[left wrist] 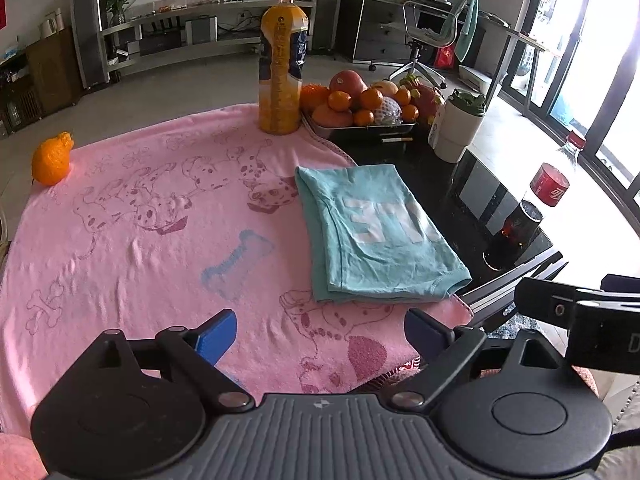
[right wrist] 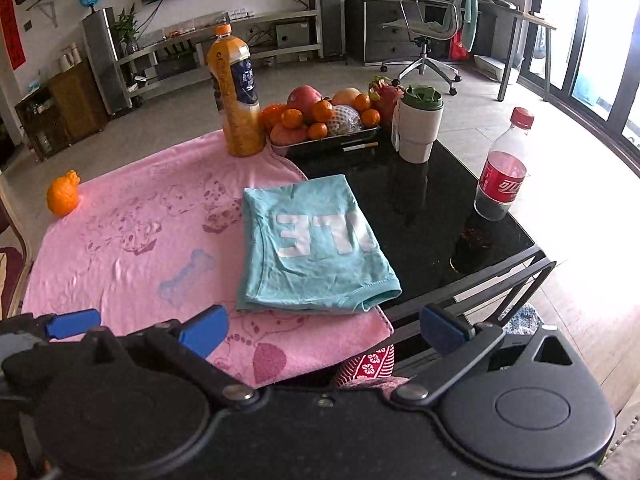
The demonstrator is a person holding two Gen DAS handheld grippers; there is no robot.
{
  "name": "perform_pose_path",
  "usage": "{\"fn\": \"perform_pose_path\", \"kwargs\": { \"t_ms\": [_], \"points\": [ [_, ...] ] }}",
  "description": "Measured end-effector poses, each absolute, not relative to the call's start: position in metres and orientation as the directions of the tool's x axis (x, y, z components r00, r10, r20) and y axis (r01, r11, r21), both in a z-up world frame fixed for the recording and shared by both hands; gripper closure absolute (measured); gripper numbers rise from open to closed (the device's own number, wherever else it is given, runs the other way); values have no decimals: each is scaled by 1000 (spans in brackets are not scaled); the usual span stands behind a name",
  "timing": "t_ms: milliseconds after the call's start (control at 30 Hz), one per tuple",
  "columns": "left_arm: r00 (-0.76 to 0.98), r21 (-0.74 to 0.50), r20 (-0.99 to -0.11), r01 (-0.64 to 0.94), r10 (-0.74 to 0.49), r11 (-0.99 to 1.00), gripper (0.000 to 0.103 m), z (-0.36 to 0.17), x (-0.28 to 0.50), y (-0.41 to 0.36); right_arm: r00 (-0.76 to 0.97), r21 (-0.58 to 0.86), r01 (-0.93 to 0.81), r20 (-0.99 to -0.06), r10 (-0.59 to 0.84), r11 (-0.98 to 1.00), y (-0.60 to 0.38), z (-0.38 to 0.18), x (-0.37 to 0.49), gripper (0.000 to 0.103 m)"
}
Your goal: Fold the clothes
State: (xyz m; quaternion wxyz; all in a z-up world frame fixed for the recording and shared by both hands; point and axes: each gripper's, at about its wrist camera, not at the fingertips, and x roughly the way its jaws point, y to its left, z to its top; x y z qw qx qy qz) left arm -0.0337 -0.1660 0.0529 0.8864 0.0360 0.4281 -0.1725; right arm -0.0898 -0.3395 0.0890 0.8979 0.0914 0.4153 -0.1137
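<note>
Blue pads tip both tools, and both sets of fingers stand wide apart with nothing between them. The left gripper (left wrist: 318, 334) hangs over the near part of a pink towel (left wrist: 140, 240); the right gripper (right wrist: 324, 330) hangs beside it, over the towel's near corner and the edge of the black table (right wrist: 420, 216).

Just beyond the pads lies the task's thing, a teal shirt (right wrist: 308, 248), already folded into a thick rectangle with white letters on top. It rests mostly on the towel's right edge, its right side reaching onto the dark glass. Neither gripper touches it.

It looks like thin knit cotton: light, limp, with no stiffness of its own, so any lifted part would likely sag and the layers slide apart. The safest hold, I judge, is at the two near corners, where the hemmed edge is stacked, pinching all layers together. The glossy table would let it slip; the terry towel would probably drag at it.

Further out stand an orange juice bottle (left wrist: 282, 64), a fruit tray (left wrist: 360, 126), a white cup (right wrist: 418, 126) and a cola bottle (right wrist: 502, 168), all well clear of the shirt.
</note>
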Motion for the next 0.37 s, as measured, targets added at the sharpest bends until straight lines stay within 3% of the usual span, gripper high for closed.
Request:
{"fn": "perform_pose_path", "kwargs": {
  "t_ms": [367],
  "points": [
    [590,-80,-760,333,-273,939,10,50,-35,-165,627,74,283,-768,-127,956,-339,84,-91,0]
  ]
}}
